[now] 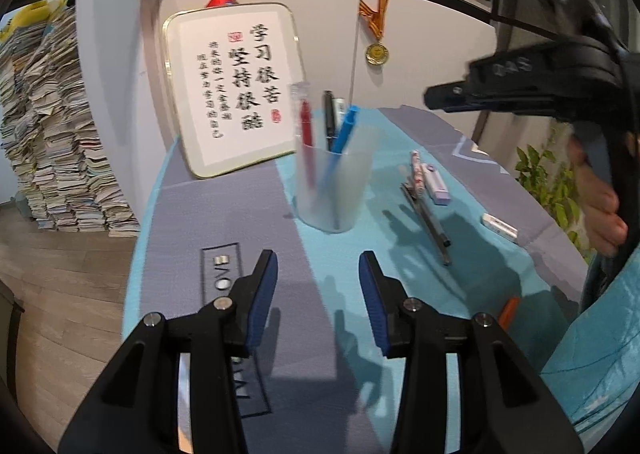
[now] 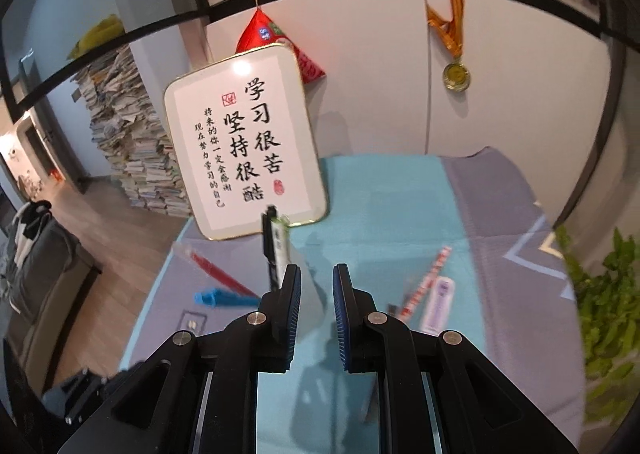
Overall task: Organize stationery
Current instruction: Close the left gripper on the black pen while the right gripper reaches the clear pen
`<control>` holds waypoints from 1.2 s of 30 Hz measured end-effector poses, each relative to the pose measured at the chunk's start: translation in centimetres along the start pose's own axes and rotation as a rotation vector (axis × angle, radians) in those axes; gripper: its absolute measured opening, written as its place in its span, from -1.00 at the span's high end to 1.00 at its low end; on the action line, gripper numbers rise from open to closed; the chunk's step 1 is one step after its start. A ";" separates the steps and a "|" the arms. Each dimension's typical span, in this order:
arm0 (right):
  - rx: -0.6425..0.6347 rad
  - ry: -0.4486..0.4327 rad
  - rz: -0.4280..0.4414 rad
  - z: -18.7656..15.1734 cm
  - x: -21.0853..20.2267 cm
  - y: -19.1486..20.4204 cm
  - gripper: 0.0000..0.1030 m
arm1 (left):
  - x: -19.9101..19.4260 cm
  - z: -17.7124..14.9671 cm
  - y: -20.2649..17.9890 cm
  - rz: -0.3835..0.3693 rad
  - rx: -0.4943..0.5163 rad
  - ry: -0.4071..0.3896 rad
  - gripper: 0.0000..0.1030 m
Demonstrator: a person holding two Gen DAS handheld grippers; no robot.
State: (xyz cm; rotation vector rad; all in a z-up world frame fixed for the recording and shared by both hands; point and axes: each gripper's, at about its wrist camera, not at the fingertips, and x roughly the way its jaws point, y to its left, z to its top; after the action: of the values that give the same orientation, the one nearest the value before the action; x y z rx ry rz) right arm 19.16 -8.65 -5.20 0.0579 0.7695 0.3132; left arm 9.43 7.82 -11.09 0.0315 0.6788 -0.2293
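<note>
A translucent pen cup (image 1: 334, 182) stands on the blue and grey cloth, holding a red pen (image 1: 306, 126), a black pen (image 1: 329, 114) and a blue pen (image 1: 345, 130). My left gripper (image 1: 318, 274) is open and empty, short of the cup. To its right lie a patterned pen (image 1: 417, 170), a dark pen (image 1: 428, 220), a lilac eraser (image 1: 438, 184), a white eraser (image 1: 499, 227) and an orange item (image 1: 509, 310). My right gripper (image 2: 317, 290) is open and empty, held above the cup; the red pen (image 2: 218, 274), blue pen (image 2: 224, 298) and black pen (image 2: 269, 246) show below it.
A framed calligraphy board (image 1: 236, 90) leans against the wall behind the cup. A medal (image 1: 377, 52) hangs on the wall. A tall stack of books (image 1: 56, 134) stands on the floor at the left. A green plant (image 2: 604, 294) is at the table's right.
</note>
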 end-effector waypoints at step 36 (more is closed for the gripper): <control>0.152 0.159 0.054 -9.8 0.6 -11.3 0.70 | 10.0 0.1 -9.4 -0.033 0.121 0.265 0.85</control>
State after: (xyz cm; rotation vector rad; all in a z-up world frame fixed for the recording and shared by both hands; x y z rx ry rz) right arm 15.72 -19.79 -14.52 0.1988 0.9494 0.3127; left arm 14.94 -3.32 -16.80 0.1691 0.9290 -0.3007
